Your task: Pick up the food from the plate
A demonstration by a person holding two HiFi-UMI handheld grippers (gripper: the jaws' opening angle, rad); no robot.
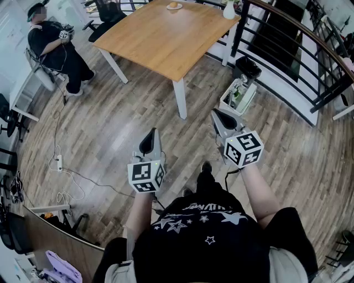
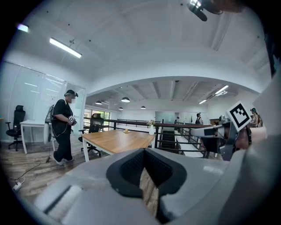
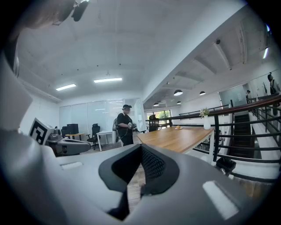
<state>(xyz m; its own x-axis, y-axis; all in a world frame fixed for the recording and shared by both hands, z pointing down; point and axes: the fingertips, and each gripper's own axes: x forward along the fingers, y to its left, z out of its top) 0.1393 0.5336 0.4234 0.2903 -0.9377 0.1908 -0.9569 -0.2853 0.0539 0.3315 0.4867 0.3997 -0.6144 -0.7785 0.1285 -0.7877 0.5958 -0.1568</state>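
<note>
Food [image 1: 173,5]: on the plate [image 1: 178,8], at the far edge of the wooden surface [image 1: 166,38], ahead of you and well apart from both hands.
Left hand-held gripper [image 1: 149,141]: jaws closed, holding nothing.
Right hand-held gripper [image 1: 218,116]: jaws closed, holding nothing; it seems slightly nearer to the food.

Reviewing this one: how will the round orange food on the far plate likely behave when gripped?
The small round orange food looks rounded, so it may roll if nudged. Its small pale plate would probably slide on the smooth wooden table. Softness: cannot tell.
</note>
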